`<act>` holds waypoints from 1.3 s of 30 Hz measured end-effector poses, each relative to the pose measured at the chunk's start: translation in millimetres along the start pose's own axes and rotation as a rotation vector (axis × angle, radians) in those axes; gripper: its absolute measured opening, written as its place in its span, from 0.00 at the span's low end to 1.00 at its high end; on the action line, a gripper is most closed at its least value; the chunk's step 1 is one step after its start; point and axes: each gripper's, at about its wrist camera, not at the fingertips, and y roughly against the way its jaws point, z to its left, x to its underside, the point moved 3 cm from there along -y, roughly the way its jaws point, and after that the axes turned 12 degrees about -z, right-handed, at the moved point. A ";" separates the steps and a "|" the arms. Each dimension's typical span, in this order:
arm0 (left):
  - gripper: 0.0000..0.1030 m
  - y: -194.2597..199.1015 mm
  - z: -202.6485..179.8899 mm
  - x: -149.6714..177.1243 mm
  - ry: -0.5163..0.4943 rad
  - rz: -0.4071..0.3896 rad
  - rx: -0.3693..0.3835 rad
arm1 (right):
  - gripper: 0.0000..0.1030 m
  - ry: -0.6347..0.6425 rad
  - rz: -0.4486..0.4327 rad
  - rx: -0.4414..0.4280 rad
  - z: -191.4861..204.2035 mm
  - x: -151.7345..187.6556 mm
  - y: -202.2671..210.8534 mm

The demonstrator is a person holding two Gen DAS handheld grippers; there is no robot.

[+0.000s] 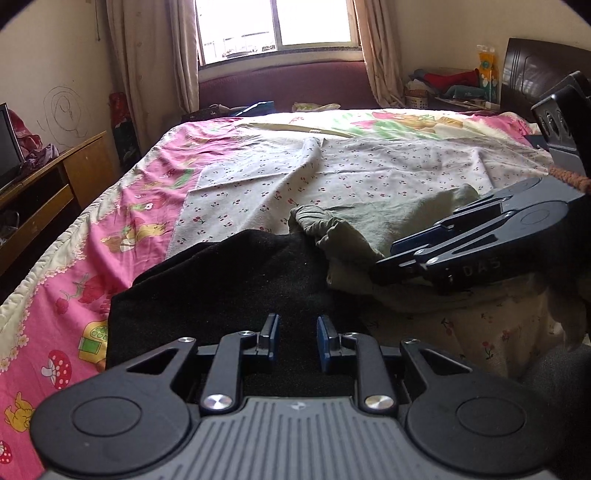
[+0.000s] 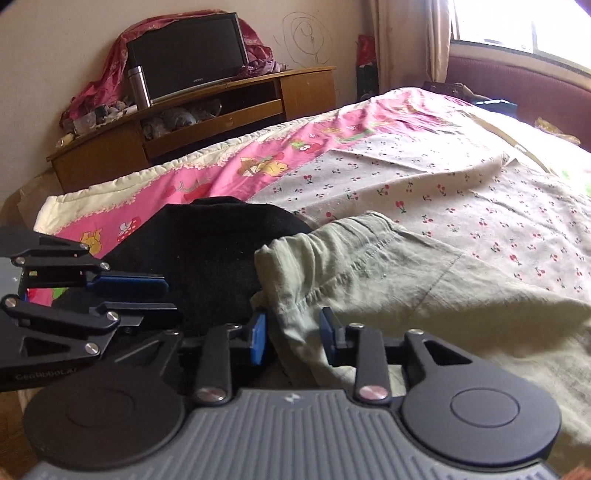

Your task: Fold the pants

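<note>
Left wrist view. The left gripper (image 1: pixel 297 341) is held low over a black garment (image 1: pixel 229 291) spread at the near edge of the bed (image 1: pixel 74 258). Its blue pads (image 1: pixel 325 341) stand a narrow gap apart with only the black cloth seen beneath them; nothing is pinched. To the right, the olive-green pants (image 1: pixel 343 236) lie bunched, the gathered waistband toward the black garment and touching it. The right gripper (image 1: pixel 391 258) is seen from the side at the right, above the green cloth; its claw state cannot be told from this side. A white cherry-print sheet (image 1: pixel 369 170) covers the middle of the bed, over a pink cartoon quilt (image 1: pixel 122 206). A window (image 1: pixel 273 26) with curtains is noted at the far wall.

Right wrist view. The right gripper (image 2: pixel 291 338) is set at the near edge of the pants (image 2: pixel 388 280). Its jaws are spread, green cloth lying between the pads, which are not seen to press on it. The waistband runs away to the far side, beside the black garment (image 2: pixel 207 251) on the left. The left gripper (image 2: pixel 166 295) enters from the left over the black cloth, fingers (image 2: pixel 129 282) slightly apart, empty. A wooden cabinet (image 2: pixel 207 122) with a dark screen (image 2: pixel 188 55) stands at the far left wall.
</note>
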 end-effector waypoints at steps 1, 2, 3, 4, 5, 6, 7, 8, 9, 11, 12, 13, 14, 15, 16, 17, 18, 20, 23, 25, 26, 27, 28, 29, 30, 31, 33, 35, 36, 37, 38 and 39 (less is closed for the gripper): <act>0.35 1.0 -4.6 -4.8 -0.002 -0.014 0.006 | 0.36 -0.030 -0.017 0.009 -9.9 -0.3 13.8; 0.36 1.4 -10.4 -10.6 -0.009 -0.031 0.016 | 0.36 -0.055 -0.045 0.032 -23.7 0.2 33.4; 0.38 0.8 -18.8 -17.8 -0.023 -0.049 0.029 | 0.36 -0.069 -0.061 0.060 -36.3 1.6 49.6; 0.38 -0.5 -28.7 -24.9 -0.035 -0.068 0.051 | 0.36 -0.087 -0.067 0.106 -52.9 4.3 67.8; 0.39 -2.9 -39.7 -31.7 -0.037 -0.085 0.080 | 0.36 -0.111 -0.067 0.159 -71.4 8.3 85.4; 0.39 -6.5 -52.5 -38.4 -0.041 -0.097 0.117 | 0.36 -0.137 -0.065 0.215 -90.4 13.2 102.8; 0.39 -12.1 -71.9 -46.4 -0.061 -0.111 0.169 | 0.36 -0.166 -0.059 0.285 -112.6 18.9 122.2; 0.40 -17.8 -89.4 -51.4 -0.083 -0.118 0.208 | 0.36 -0.188 -0.054 0.349 -132.3 23.8 139.7; 0.40 -25.0 -108.8 -56.3 -0.102 -0.129 0.248 | 0.36 -0.209 -0.042 0.442 -160.6 29.0 163.4; 0.41 -45.4 -152.2 -62.9 -0.098 -0.131 0.354 | 0.36 -0.230 -0.032 0.591 -207.1 37.9 201.4; 0.41 -54.7 -170.1 -64.7 -0.095 -0.125 0.390 | 0.36 -0.241 -0.024 0.644 -225.5 40.6 214.9; 0.41 -66.9 -195.8 -66.9 -0.096 -0.116 0.433 | 0.36 -0.263 -0.008 0.714 -251.0 44.4 232.1; 0.41 -78.1 -222.0 -68.7 -0.102 -0.105 0.480 | 0.36 -0.298 -0.007 0.786 -278.5 47.8 251.3; 0.41 -89.7 -251.7 -71.0 -0.109 -0.093 0.533 | 0.36 -0.320 -0.011 0.821 -295.5 49.3 262.7; 0.41 -98.9 -273.1 -72.9 -0.113 -0.085 0.572 | 0.36 -0.348 -0.011 0.856 -318.2 51.4 275.8; 0.42 -109.8 -299.9 -74.9 -0.117 -0.074 0.617 | 0.36 -0.367 -0.007 0.892 -339.3 53.9 287.2; 0.42 -118.8 -321.8 -76.4 -0.126 -0.064 0.649 | 0.36 -0.378 -0.002 0.912 -358.1 54.6 294.4; 0.43 -134.4 -356.7 -78.3 -0.152 -0.053 0.694 | 0.37 -0.369 0.005 0.934 -392.1 52.0 303.3; 0.45 -157.5 -396.9 -78.3 -0.182 -0.020 0.717 | 0.43 -0.393 0.018 0.940 -436.0 46.5 307.9; 0.45 -165.9 -411.5 -74.9 -0.185 0.003 0.723 | 0.46 -0.501 0.030 0.916 -464.8 46.1 304.3; 0.46 -167.8 -418.3 -72.0 -0.193 0.012 0.727 | 0.46 -0.545 0.042 0.899 -473.1 48.2 300.2; 0.47 -169.3 -423.1 -70.0 -0.205 0.014 0.727 | 0.46 -0.572 0.042 0.885 -477.9 50.1 296.9; 0.48 -169.4 -427.1 -68.1 -0.222 0.013 0.723 | 0.46 -0.609 0.040 0.873 -484.0 53.0 291.2; 0.48 -168.5 -430.2 -66.4 -0.240 0.009 0.713 | 0.47 -0.629 0.047 0.868 -488.9 55.3 285.7; 0.49 -167.7 -434.0 -65.2 -0.260 0.004 0.701 | 0.47 -0.641 0.060 0.874 -492.8 57.6 280.2; 0.49 -165.6 -435.1 -64.3 -0.270 -0.001 0.694 | 0.48 -0.652 0.074 0.884 -495.4 60.2 275.3; 0.49 -162.9 -436.4 -63.4 -0.262 0.000 0.690 | 0.50 -0.654 0.093 0.888 -497.3 64.2 265.9; 0.49 -160.0 -436.6 -63.3 -0.264 0.000 0.689 | 0.45 -0.626 0.086 0.897 -496.2 62.3 264.9; 0.49 -158.4 -436.5 -63.4 -0.270 0.000 0.686 | 0.27 -0.634 0.073 0.897 -496.6 62.2 267.8; 0.49 -157.0 -435.5 -63.8 -0.277 -0.002 0.684 | 0.02 -0.664 0.058 0.887 -499.2 62.4 273.3; 0.48 -155.4 -434.6 -64.4 -0.281 -0.006 0.680 | 0.01 -0.702 0.042 0.867 -501.4 63.3 278.8; 0.47 -155.0 -434.2 -66.7 -0.286 -0.011 0.676 | 0.01 -0.741 0.020 0.849 -503.0 63.2 286.7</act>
